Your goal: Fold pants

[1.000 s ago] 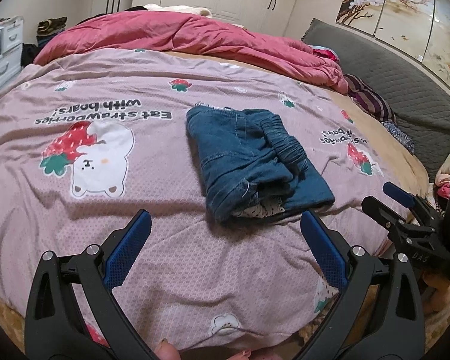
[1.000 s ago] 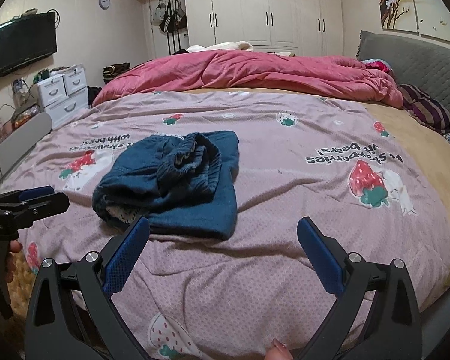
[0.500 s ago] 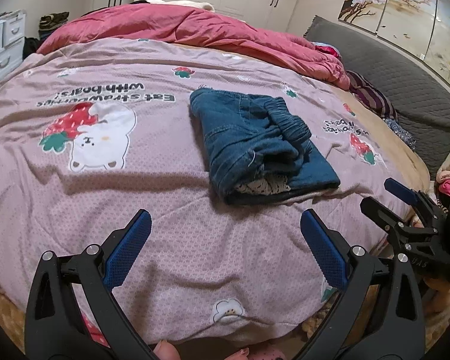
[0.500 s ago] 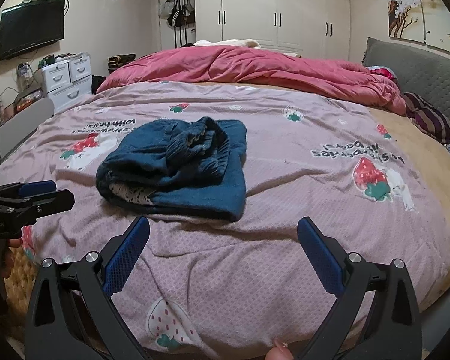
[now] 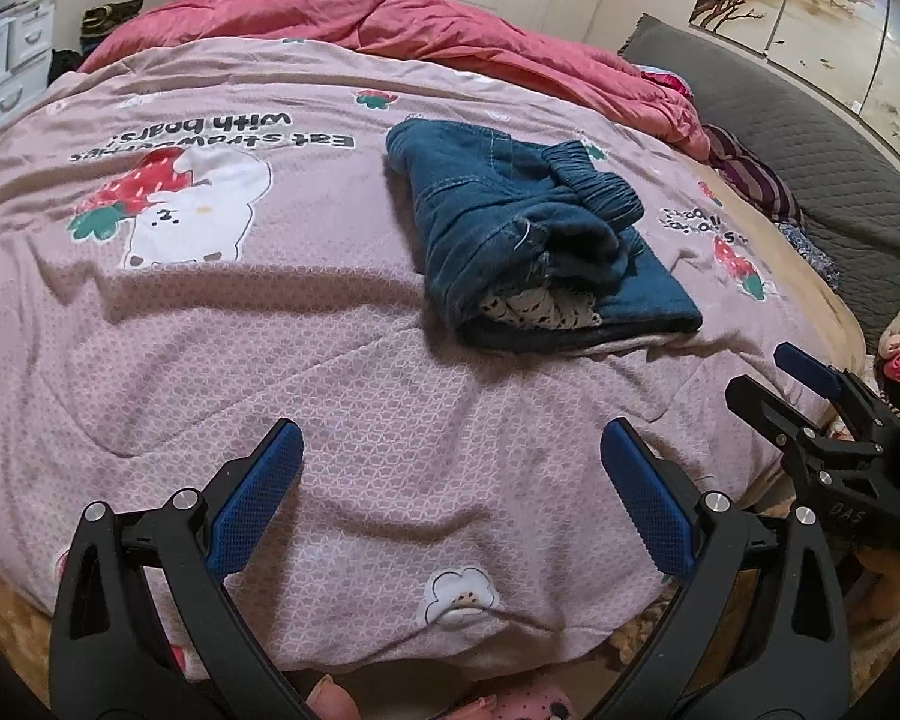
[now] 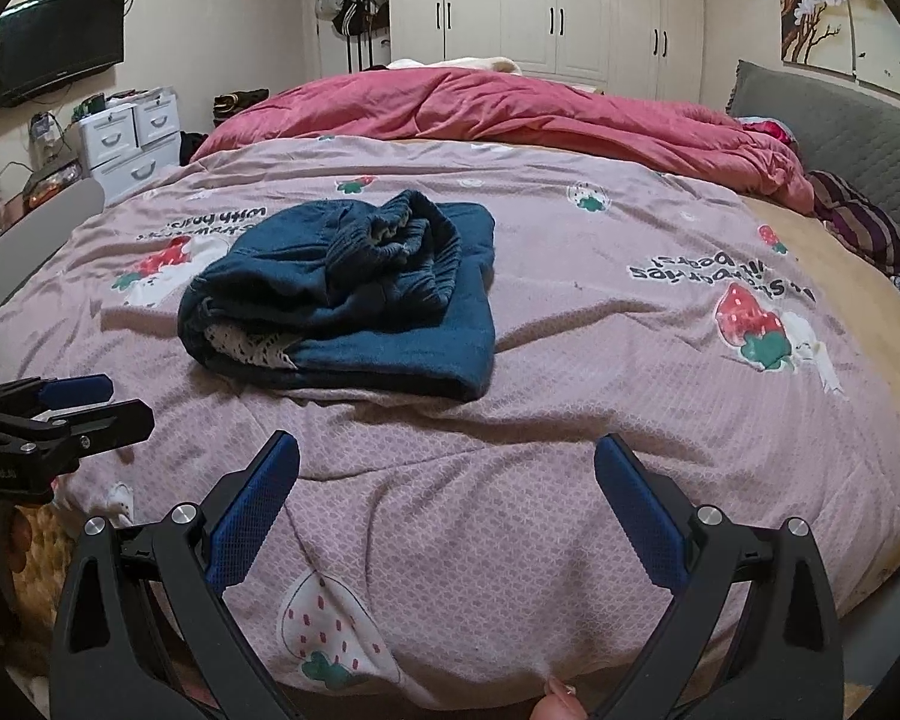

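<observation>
Jaws spread wide on both the left gripper and the right gripper, nothing between the blue pads. Both held above the near edge of the quilt, apart from the pants. Pants folded into a blue bundle on the quilt, near its middle, patterned lining showing at the near end. Behind the quilt, a pink blanket in a heap.

A lived-in home bedroom.
Bed near; white wardrobes, wall television, drawer chest far.
</observation>
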{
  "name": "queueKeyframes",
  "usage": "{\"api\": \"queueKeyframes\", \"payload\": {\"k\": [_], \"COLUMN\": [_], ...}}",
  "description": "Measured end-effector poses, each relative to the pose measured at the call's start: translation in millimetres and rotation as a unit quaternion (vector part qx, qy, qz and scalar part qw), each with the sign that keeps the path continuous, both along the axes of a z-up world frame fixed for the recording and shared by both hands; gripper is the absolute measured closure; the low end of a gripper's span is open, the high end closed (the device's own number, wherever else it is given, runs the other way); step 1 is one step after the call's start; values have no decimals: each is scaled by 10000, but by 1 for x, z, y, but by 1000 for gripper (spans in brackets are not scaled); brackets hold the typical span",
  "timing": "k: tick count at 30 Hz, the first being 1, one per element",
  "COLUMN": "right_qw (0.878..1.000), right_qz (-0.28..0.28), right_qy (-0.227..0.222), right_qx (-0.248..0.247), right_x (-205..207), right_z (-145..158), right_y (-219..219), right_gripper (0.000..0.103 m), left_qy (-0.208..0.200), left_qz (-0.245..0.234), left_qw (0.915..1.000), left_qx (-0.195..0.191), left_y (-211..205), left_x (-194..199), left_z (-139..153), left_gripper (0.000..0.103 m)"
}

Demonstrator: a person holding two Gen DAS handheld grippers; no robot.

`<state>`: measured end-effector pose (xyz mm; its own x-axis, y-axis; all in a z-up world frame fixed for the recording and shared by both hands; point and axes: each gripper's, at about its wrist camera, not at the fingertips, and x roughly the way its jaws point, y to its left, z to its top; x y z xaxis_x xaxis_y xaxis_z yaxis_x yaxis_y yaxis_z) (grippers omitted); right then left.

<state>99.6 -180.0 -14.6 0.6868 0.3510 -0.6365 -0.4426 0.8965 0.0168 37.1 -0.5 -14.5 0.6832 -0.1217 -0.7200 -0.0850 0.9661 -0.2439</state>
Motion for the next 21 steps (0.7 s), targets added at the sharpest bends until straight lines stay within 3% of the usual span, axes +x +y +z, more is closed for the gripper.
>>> {"api": "queueKeyframes", "payload": {"k": [21], "right_qw": [9999], "right_qz": [28], "right_qy": [93], "right_qx": [-60], "right_x": [4], "right_z": [-6], "right_y": [1], "right_gripper": [5], "left_qy": [120], "left_qz": [139], "left_qw": [9998], "left_qx": [122], "left_y": [1], "left_x": [2], "left_z": [-3], "left_gripper": [10]}}
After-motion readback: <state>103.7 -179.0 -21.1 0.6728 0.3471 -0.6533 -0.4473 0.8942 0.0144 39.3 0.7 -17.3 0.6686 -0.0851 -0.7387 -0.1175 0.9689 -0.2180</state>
